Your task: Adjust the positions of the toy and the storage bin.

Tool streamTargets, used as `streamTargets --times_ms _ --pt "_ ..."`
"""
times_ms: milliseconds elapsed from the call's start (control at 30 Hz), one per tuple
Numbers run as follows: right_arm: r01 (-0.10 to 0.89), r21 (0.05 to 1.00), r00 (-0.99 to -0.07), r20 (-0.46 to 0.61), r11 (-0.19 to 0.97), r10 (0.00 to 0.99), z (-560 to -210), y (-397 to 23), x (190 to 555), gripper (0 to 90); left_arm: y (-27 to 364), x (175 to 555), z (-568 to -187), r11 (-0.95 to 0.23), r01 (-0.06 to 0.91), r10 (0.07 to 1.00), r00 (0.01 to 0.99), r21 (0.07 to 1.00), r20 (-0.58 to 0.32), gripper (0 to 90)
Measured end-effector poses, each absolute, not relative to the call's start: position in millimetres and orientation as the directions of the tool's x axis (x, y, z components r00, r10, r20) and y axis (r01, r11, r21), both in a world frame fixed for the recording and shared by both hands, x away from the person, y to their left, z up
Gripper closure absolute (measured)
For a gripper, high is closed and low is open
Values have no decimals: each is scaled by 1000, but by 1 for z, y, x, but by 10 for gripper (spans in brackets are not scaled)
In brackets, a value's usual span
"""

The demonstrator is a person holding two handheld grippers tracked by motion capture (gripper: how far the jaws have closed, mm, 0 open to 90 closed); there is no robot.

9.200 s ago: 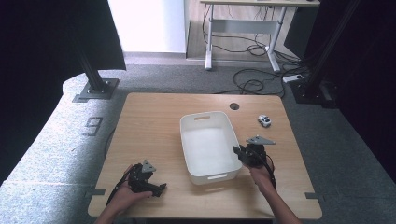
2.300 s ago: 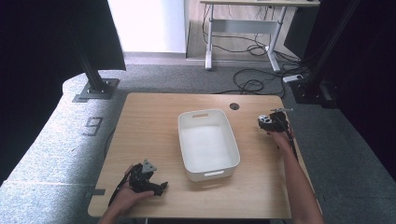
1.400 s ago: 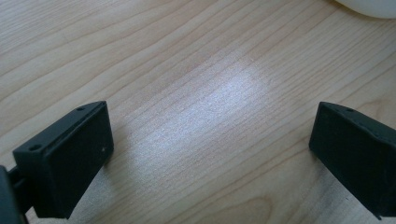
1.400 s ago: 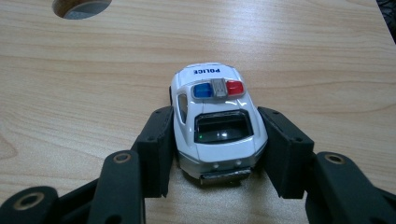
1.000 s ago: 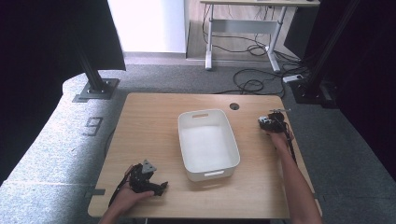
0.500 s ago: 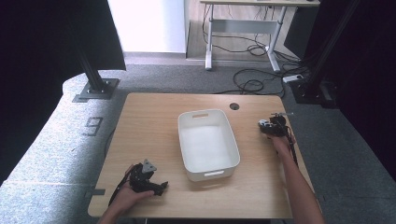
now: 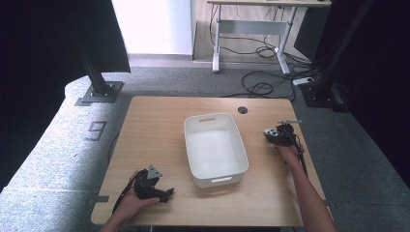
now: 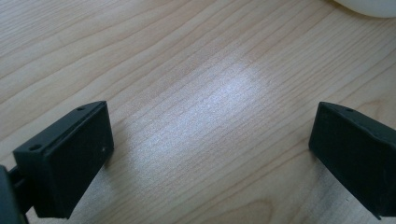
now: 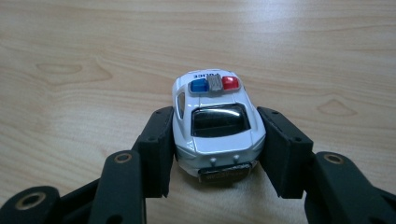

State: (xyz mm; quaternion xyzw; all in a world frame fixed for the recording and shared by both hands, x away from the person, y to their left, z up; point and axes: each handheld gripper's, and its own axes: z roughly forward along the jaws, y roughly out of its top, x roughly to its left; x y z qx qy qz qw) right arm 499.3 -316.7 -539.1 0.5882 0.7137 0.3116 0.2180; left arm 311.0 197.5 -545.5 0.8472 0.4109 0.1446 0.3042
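1. Right gripper (image 9: 215,154): jaws clamped on both flanks of a toy police car (image 9: 215,128), its rear toward the camera, blue and red roof lights up. The grip looks square, w/ pads level along the doors.
2. In the high view the right gripper (image 7: 276,135) sits over the table's right side, near the edge and beside the tub (image 7: 215,149) but apart from it.
3. Change: vs. about two sec ago the right hand has slid a bit back toward the person & toward the tub, car w/ it. Much earlier the car lay loose farther back on the right w/ that gripper next to the tub.
4. Meaning, as a judgement: pick-up done, carry begun; prob. the drop into the tub is next. The tub is empty.
5. Left gripper (image 7: 150,185): jaws wide, nothing between, parked on the table (image 7: 154,125) at the near-left corner, same spot as before. Its own view has bare wood (image 8: 201,107).
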Motion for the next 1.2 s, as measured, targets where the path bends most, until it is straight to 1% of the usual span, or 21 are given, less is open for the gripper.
streamTargets --times_ms 200,267,500,833,1200 --pt "704 699 -229 51 129 972 -538 -312 489 490 198 310 -545 -479 608 782 623 633 -5 0" --pt "702 696 -238 31 149 971 -538 -309 486 490 198 309 -545 -484 606 780 626 631 -4 0" --pt "706 691 -245 33 155 969 -538 -305 472 490 199 309 -545 -486 606 778 628 630 -4 0" --pt "701 690 -286 39 181 957 -540 -301 451 490 199 309 -545 -488 607 778 629 627 -3 0" --pt "699 676 -334 21 233 942 -537 -296 430 490 198 309 -545 -488 609 778 628 626 -4 0"
